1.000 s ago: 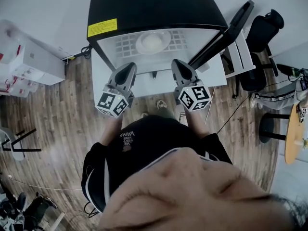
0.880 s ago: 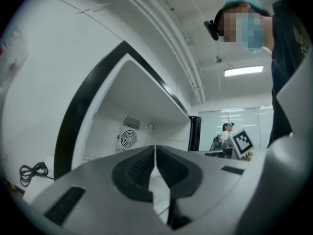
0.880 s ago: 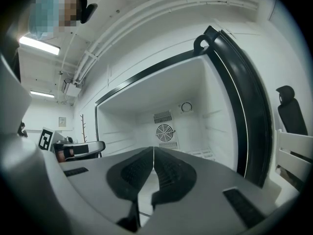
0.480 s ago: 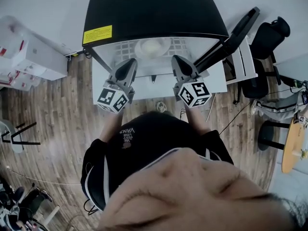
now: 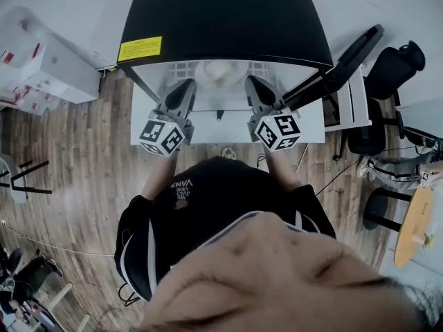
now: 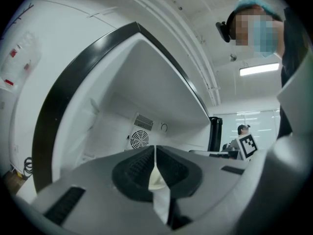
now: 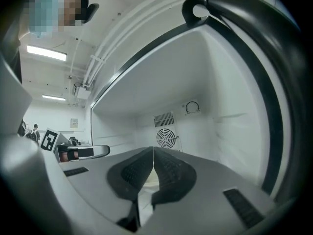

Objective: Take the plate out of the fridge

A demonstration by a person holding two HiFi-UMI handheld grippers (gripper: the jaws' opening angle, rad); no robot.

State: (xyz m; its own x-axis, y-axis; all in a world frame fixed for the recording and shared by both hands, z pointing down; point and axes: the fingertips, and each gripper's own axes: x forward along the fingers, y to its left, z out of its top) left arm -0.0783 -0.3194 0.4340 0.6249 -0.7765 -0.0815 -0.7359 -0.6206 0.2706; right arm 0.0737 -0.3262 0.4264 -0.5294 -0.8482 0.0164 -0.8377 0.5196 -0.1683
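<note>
Head view: fridge [image 5: 221, 12] is seen open, directly ahead of both grippers, with its door [image 5: 339, 61] swung out to the right of the right gripper [image 5: 252, 83]. Wire shelf [image 5: 176, 69] lies just ahead of the tips. Plate [image 5: 218, 71] is seen on that shelf, ahead of and between the left gripper [image 5: 185, 87] and the right gripper; no contact can be made out. Both pairs of jaws are pressed together, with nothing held.

Risks, as judged:
- If the jaws are not opened before the advance, the plate would be shoved toward the back wall instead of gripped.
- If only one rim is pinched, the plate could tip and slide off during withdrawal.
- The right gripper could be knocked against the door.
- The wire shelf could be snagged by a lower jaw.
</note>
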